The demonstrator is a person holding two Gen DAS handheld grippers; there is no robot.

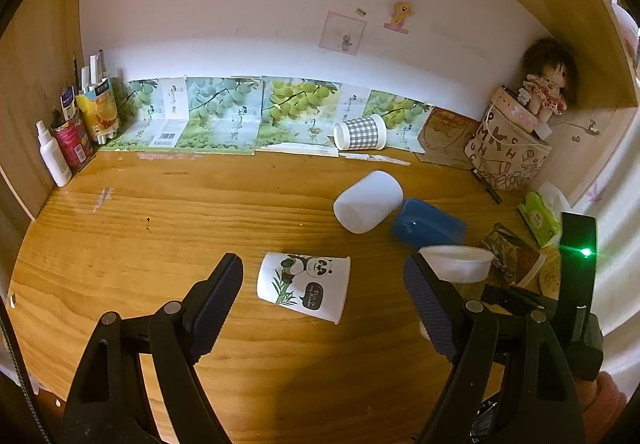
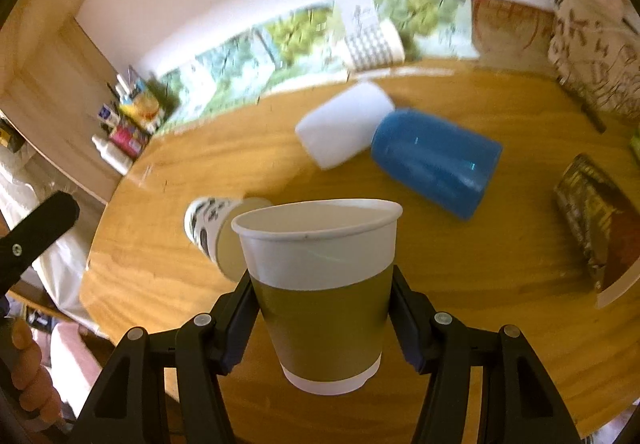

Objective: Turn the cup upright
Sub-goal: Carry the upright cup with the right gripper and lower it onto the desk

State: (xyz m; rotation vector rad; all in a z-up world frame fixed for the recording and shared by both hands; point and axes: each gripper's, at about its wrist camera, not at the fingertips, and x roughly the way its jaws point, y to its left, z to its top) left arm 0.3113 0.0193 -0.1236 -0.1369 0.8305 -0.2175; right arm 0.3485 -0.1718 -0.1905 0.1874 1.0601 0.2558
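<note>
Panda cup (image 1: 304,286), white paper, printed with a panda, bamboo and a dark speech bubble whose script seems to read "This is my Bamboo": it lies on its side on the wooden table (image 1: 160,228), rim toward the blue cup (image 1: 428,224), and serves as landmark here. Left gripper (image 1: 324,296) hovers low over it, jaws apart, one finger on either side and neither touching; bare wood shows around the cup on the side away from the blue cup and toward the near edge. Beyond the panda cup lie a plain white cup (image 1: 368,201) and the blue cup, both on their sides and touching each other. Farther still, at the wall, a grey checked cup (image 1: 362,132) lies on its side against a row of flattened green-fruit cartons (image 1: 224,111) carrying Chinese characters and a barcode. Right gripper (image 2: 320,308) is clamped on an olive-banded paper cup (image 2: 320,284), held upright with its mouth upward, clear of the table; in the left wrist view only its white rim shows behind a finger. Beside the blue cup, a fabric basket (image 1: 508,151) printed with letters carries a doll (image 1: 546,83). The right wrist view is motion-blurred, so carton text there is unreadable; wall notes above are too small to read.
</note>
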